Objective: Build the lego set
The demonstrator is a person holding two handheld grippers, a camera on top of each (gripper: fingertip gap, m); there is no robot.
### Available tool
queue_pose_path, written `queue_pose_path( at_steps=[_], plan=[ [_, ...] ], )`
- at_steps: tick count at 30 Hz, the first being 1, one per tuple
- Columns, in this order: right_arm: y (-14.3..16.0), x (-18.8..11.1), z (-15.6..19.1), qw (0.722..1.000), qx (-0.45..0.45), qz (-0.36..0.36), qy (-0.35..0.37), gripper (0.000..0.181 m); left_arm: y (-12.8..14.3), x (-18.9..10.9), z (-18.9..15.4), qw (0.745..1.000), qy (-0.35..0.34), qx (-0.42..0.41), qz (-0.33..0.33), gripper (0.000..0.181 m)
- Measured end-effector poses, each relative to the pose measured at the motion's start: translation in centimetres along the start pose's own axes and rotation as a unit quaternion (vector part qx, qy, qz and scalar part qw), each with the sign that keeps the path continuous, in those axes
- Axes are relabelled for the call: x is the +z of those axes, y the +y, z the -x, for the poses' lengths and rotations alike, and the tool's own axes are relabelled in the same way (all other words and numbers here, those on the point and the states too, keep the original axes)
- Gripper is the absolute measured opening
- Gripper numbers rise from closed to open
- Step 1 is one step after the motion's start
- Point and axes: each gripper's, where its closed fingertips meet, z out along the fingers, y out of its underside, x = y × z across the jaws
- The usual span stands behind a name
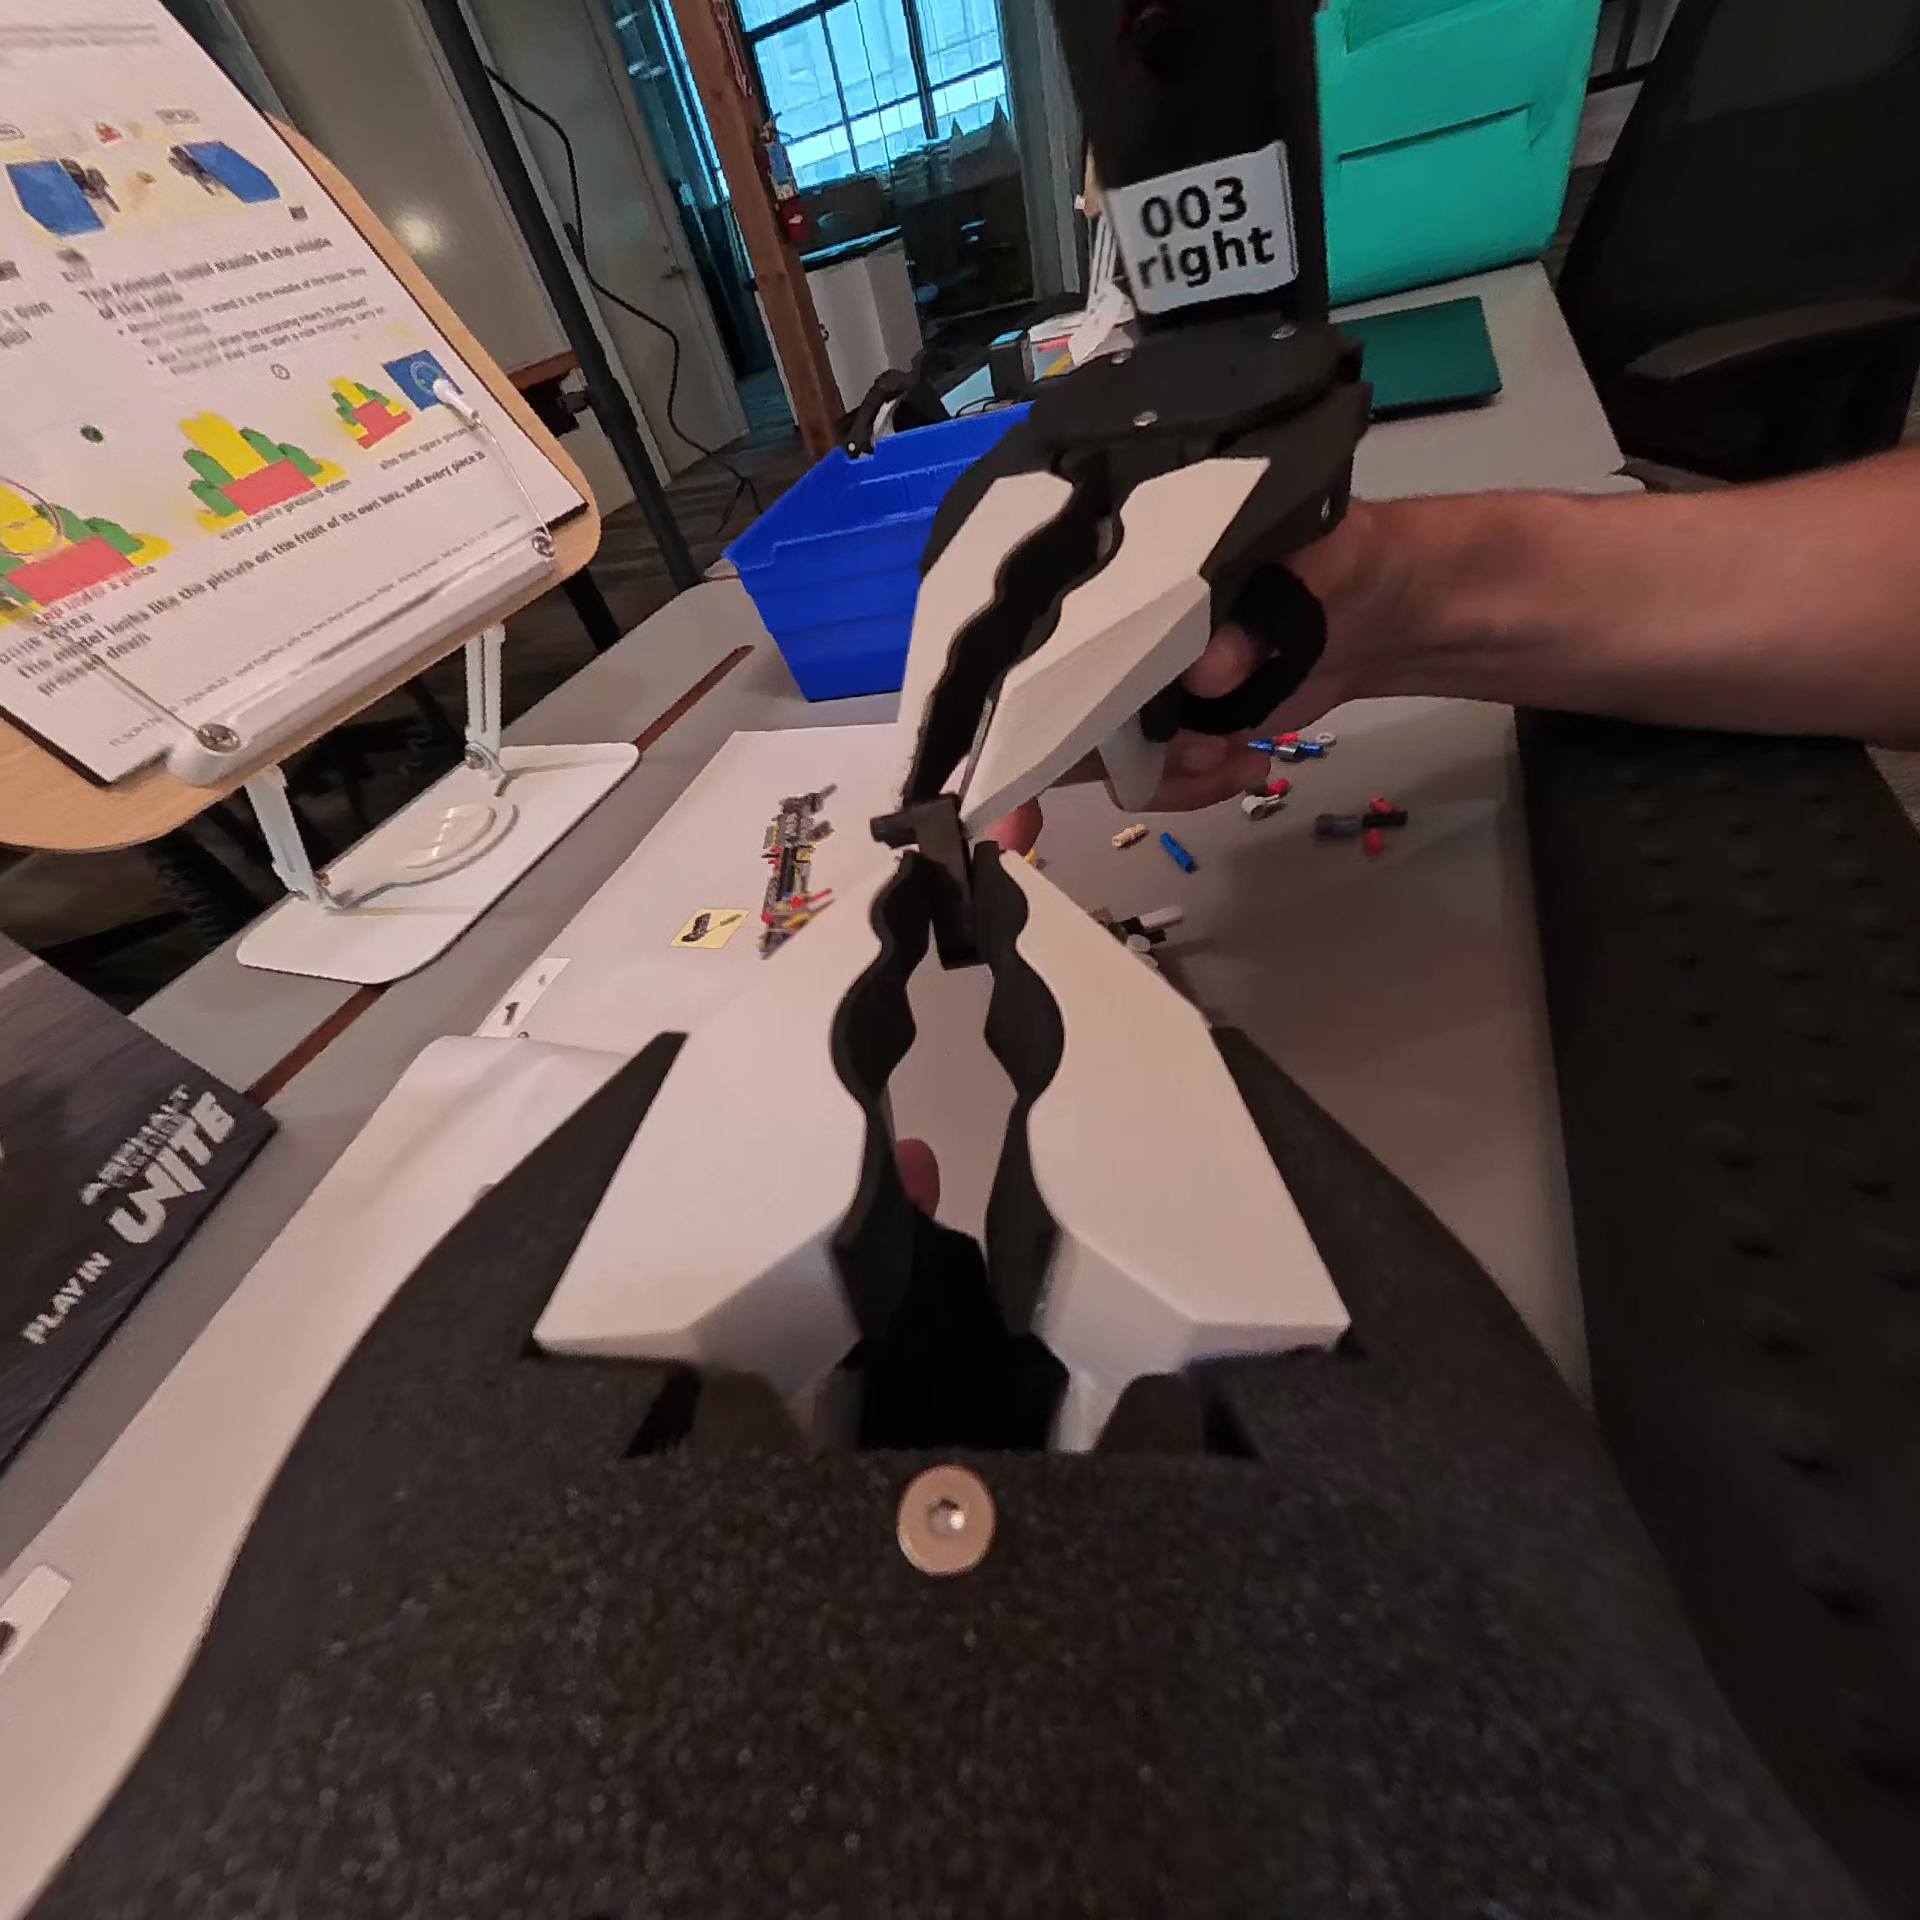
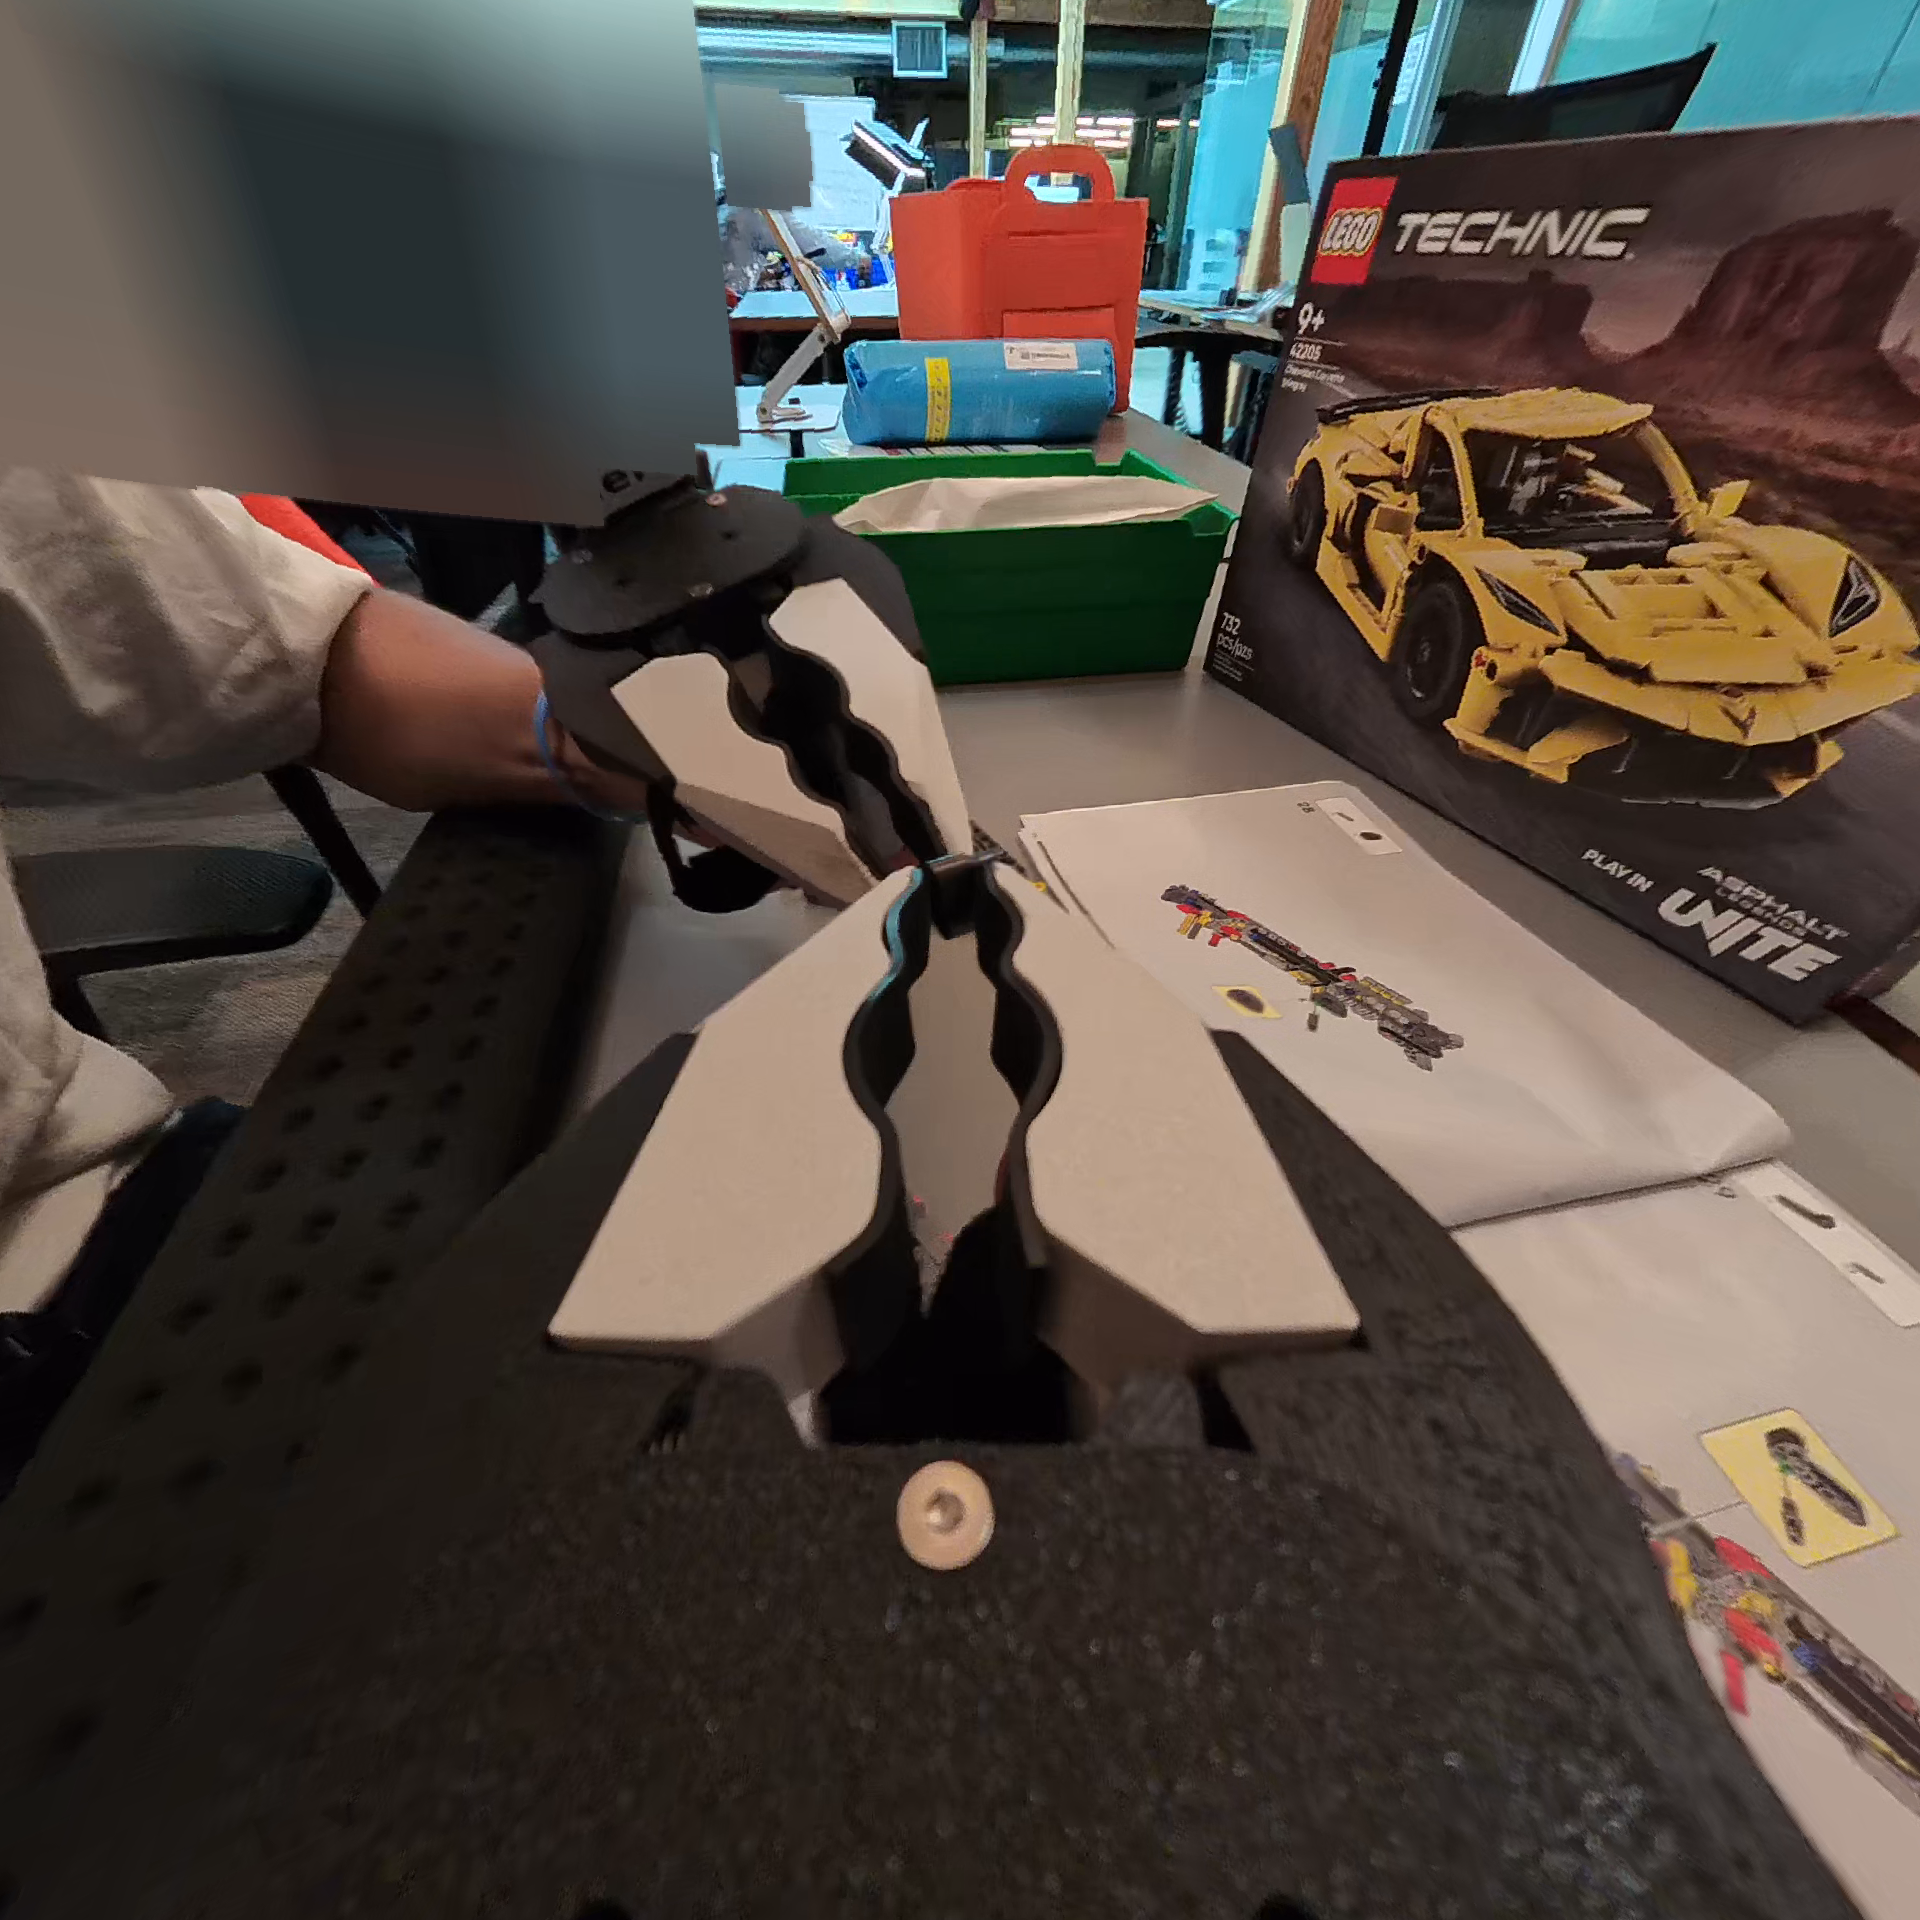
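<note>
Left wrist view showed both grippers, left [image 1: 951, 883] and right [image 1: 940, 805], pinching one black piece [image 1: 935, 842]; alignment before pressing seemed wise.

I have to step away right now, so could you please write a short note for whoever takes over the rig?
Left hand-held gripper: shut on a small black Lego piece, held above the table.
Right hand-held gripper: tips pinch the same piece from the opposite side.
Loose pieces lie on the table; the instruction booklet is open, with the set's box behind it.
Done: no built assembly is in view.
Left: nearly the whole build.
</note>
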Motion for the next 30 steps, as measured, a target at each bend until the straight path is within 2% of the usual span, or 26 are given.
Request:
queue_pose_path(
  at_steps=[3,5,7,10,15,19,26,30],
  plan=[
    [0.5,-0.5,0.3,0.998,0.047,0.010,-0.042,0.009,0.4,0.2,-0.4,0.997,-0.009,0.078,0.019,0.007],
    [0.6,-0.9,-0.1,0.993,0.096,0.003,-0.062,0.017,0.7,0.2,-0.5,0.986,-0.035,0.160,0.032,0.007],
    [0.5,-1.3,-0.6,0.990,0.122,-0.007,-0.066,0.016,0.8,0.3,-0.6,0.972,-0.058,0.226,0.041,0.007],
    [0.5,-1.2,-0.1,0.990,0.116,-0.010,-0.081,0.010,1.3,0.6,-0.8,0.962,-0.069,0.260,0.054,0.007],
    [1.2,-0.6,0.6,0.991,0.102,0.009,-0.088,0.012,1.7,0.6,-0.5,0.957,-0.074,0.273,0.069,0.007],
    [1.9,-0.2,0.0,0.993,0.097,0.022,-0.063,0.009,2.3,0.7,0.1,0.937,-0.104,0.316,0.103,0.007],
    [3.4,1.2,-2.1,0.993,0.067,0.081,0.047,0.007,3.9,0.8,2.2,0.866,-0.204,0.411,0.200,0.006],
    [3.4,1.8,-2.8,0.987,0.116,0.071,0.082,0.004,4.2,0.7,2.7,0.840,-0.225,0.440,0.222,0.006]
  ],
)
